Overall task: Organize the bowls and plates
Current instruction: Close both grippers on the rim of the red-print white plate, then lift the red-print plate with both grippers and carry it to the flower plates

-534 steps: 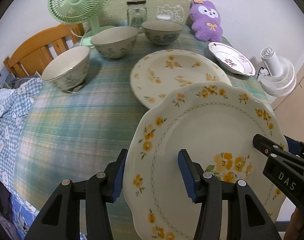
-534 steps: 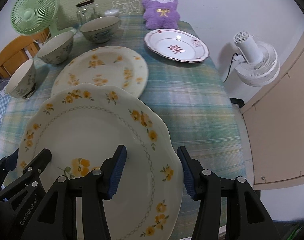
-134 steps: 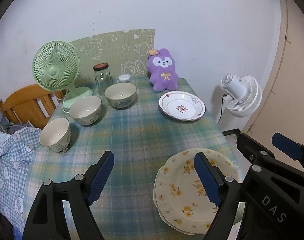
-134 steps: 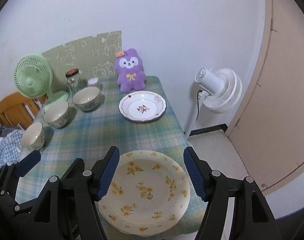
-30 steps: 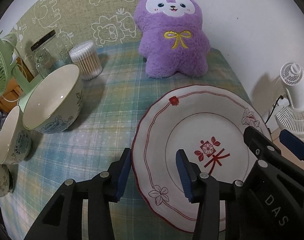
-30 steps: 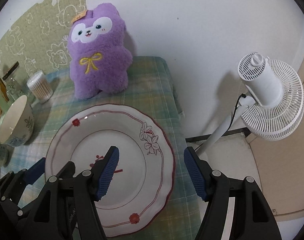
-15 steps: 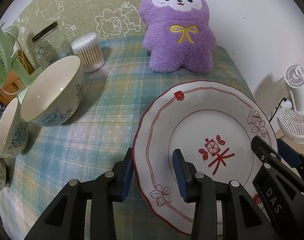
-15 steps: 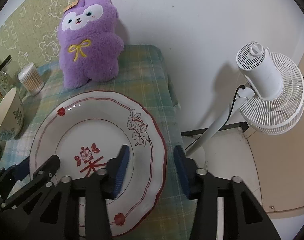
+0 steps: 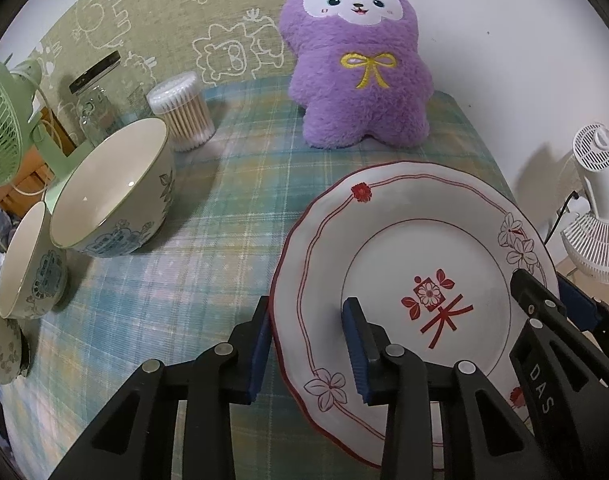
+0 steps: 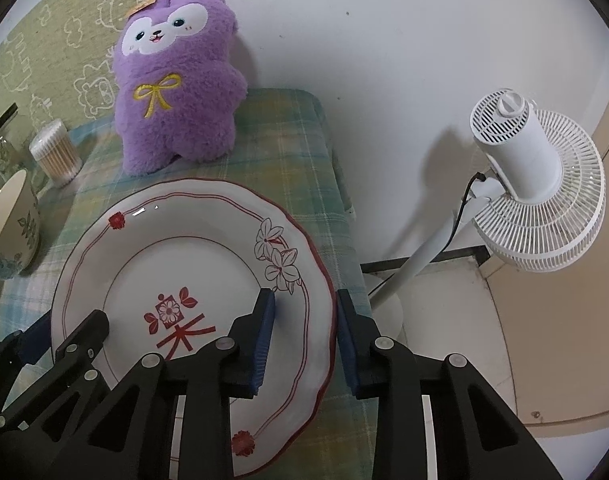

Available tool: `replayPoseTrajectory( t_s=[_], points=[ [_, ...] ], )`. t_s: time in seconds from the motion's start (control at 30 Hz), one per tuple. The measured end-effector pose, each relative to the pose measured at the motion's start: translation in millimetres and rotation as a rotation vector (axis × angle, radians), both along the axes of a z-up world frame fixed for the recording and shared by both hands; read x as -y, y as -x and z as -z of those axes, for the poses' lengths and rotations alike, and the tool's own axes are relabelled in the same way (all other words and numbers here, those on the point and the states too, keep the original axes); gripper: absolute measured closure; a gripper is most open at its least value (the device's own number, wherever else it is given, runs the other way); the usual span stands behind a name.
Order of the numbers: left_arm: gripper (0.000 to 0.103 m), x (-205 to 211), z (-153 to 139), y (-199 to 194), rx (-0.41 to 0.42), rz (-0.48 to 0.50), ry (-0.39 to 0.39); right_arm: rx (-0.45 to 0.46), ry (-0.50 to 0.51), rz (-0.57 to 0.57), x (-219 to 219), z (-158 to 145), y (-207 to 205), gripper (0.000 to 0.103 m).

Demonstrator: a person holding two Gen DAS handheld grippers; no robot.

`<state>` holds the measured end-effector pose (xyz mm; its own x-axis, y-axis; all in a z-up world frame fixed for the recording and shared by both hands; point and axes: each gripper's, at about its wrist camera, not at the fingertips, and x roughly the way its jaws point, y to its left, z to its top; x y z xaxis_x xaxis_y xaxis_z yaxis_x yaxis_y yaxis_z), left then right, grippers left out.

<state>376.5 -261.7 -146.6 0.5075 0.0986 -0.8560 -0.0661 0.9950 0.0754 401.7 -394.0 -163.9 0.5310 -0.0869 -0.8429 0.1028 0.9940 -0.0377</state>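
Observation:
A white plate with red rim lines and a red flower mark [image 9: 420,240] [image 10: 184,248] lies on the plaid tablecloth. My left gripper [image 9: 308,336] is shut on the plate's left rim, one finger inside, one outside. My right gripper [image 10: 304,320] is shut on the plate's right rim in the same way. Three floral bowls stand in a row at the left: the nearest to the plate [image 9: 112,196] [image 10: 8,224], a second [image 9: 28,264], and a third [image 9: 0,344] at the frame edge.
A purple plush toy [image 9: 360,64] [image 10: 176,92] stands right behind the plate. A cotton swab tub [image 9: 182,110], a glass jar [image 9: 92,92] and a green fan [image 9: 4,128] sit at the back left. A white floor fan [image 10: 536,184] stands off the table's right edge.
Both grippers have moved in over the red-rimmed plate and closed on its opposite rims. A second ago the right gripper was wide open around it.

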Motion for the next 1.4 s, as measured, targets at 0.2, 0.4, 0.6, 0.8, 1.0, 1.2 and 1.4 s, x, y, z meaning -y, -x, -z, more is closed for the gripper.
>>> replayPoseTrajectory(
  t_s=[0.2, 0.4, 0.6, 0.8, 1.0, 1.2, 1.4],
  points=[
    [0.069, -4.9, -3.6, 5.3, 0.002, -0.003, -0.015, -0.013, -0.011, -0.005, -5.9, -2.0, 3.5, 0.070],
    [0.069, -16.2, -3.7, 13.7, -0.010, -0.022, -0.009, -0.011, -0.004, -0.027, -16.5, -7.0, 13.7, 0.070],
    [0.069, -26.2, -3.9, 28.6, -0.018, -0.027, -0.029, -0.030, -0.011, -0.037, -28.4, -6.4, 29.0, 0.070],
    [0.069, -39.8, -3.2, 44.0, -0.026, -0.047, -0.021, -0.039, -0.013, -0.049, -43.3, -7.5, 47.6, 0.070],
    [0.069, -47.9, -4.5, 58.4, -0.015, -0.049, -0.026, -0.043, -0.011, -0.055, -54.4, -10.9, 62.3, 0.071],
    [0.069, -54.5, -9.0, 69.1, -0.004, -0.046, -0.024, -0.030, -0.006, -0.052, -62.5, -17.6, 78.5, 0.071],
    [0.069, -60.5, -12.5, 81.9, 0.006, -0.052, -0.017, -0.020, 0.002, -0.054, -69.1, -24.5, 90.8, 0.071]
  ],
)
